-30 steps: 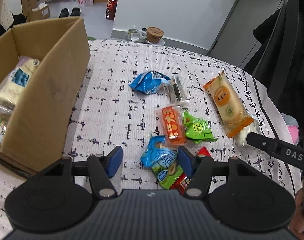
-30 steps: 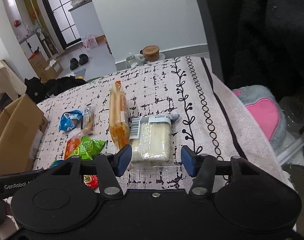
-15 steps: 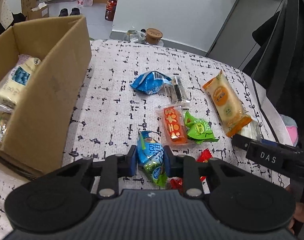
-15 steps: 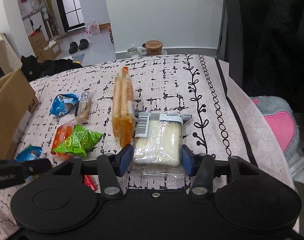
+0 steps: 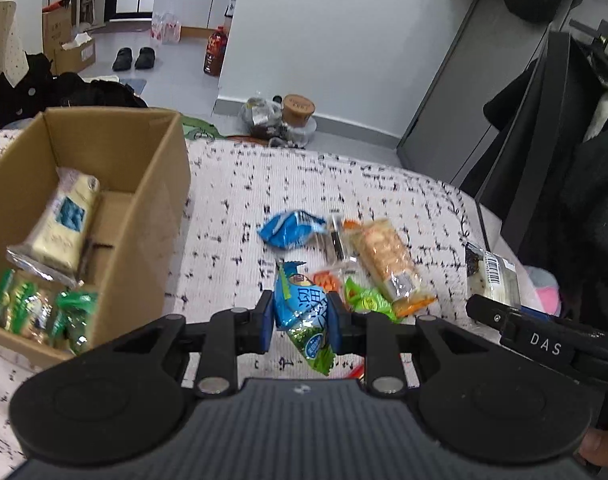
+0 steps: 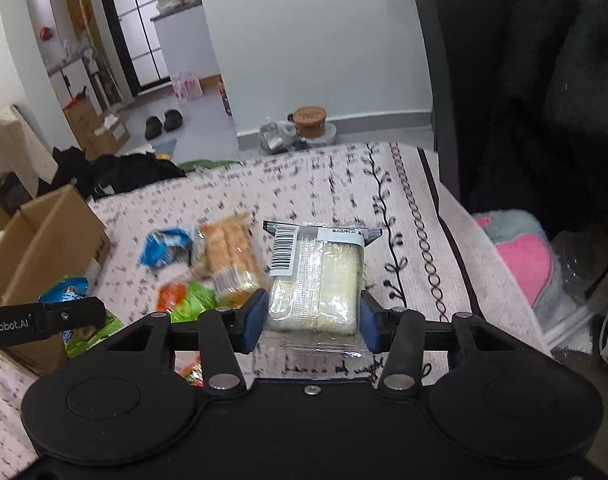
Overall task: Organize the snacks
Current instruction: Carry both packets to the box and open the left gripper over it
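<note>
My left gripper (image 5: 302, 320) is shut on a blue-and-green snack packet (image 5: 304, 304), held upright above the patterned tablecloth (image 5: 232, 216). My right gripper (image 6: 314, 320) is shut on a white wrapped sandwich pack (image 6: 320, 276) with a barcode label, lifted off the cloth; that pack (image 5: 492, 276) also shows at the right of the left wrist view. On the cloth lie a blue packet (image 5: 290, 232), a long orange biscuit pack (image 5: 388, 264), a green packet (image 5: 368, 300) and a small orange one (image 5: 328, 280). An open cardboard box (image 5: 160, 200) stands to the left.
The box holds a cream pack (image 5: 64, 224) and green packets (image 5: 36, 312). Dark coats on a rack (image 5: 564, 160) stand close on the right, with a pink and grey cushion (image 6: 524, 256) below the table's right edge. Shoes and boxes lie on the floor beyond.
The left jaws closed on the blue-and-green packet and raised it off the cloth. The right jaws closed on the white pack and lifted it. Both hands rose.
</note>
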Action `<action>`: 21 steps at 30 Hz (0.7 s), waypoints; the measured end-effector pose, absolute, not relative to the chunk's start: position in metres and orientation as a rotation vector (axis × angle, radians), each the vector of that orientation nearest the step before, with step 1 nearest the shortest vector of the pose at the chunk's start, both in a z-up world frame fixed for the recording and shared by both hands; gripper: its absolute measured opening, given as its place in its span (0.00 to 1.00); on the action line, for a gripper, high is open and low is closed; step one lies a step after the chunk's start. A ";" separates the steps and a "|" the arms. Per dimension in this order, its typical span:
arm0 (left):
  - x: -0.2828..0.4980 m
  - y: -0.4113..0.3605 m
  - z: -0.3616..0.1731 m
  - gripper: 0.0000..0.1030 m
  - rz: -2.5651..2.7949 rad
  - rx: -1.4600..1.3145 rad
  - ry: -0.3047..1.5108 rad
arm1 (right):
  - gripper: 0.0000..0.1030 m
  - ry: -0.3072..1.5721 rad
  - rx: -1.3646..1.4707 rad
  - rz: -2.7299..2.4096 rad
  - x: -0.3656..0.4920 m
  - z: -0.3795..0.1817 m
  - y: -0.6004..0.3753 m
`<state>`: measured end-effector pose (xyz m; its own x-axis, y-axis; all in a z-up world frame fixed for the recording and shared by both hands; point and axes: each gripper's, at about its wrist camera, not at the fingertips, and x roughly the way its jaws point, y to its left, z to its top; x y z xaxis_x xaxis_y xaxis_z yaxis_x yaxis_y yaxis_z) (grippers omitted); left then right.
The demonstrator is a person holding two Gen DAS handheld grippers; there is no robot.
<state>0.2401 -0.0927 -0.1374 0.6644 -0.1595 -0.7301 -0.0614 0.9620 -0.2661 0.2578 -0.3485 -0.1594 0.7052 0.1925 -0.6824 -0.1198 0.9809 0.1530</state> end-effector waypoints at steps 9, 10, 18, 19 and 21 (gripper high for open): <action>0.238 -0.064 -0.113 0.25 -0.014 -0.294 0.795 | 0.45 0.723 0.132 0.237 0.256 -0.134 -0.327; 0.237 -0.060 -0.111 0.25 -0.006 -0.298 0.790 | 0.45 0.718 0.134 0.245 0.255 -0.131 -0.324; 0.235 -0.026 -0.092 0.25 0.046 -0.306 0.747 | 0.45 0.683 0.112 0.292 0.257 -0.116 -0.297; 0.235 -0.023 -0.090 0.25 0.050 -0.307 0.744 | 0.45 0.677 0.102 0.292 0.257 -0.115 -0.294; 0.234 -0.014 -0.086 0.25 0.057 -0.311 0.733 | 0.45 0.670 0.099 0.304 0.257 -0.113 -0.288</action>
<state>0.2342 -0.0135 -0.0857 0.7436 -0.0568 -0.6662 -0.1591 0.9527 -0.2588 0.2574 -0.2875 -0.1133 0.7411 0.3087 -0.5962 -0.2455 0.9511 0.1873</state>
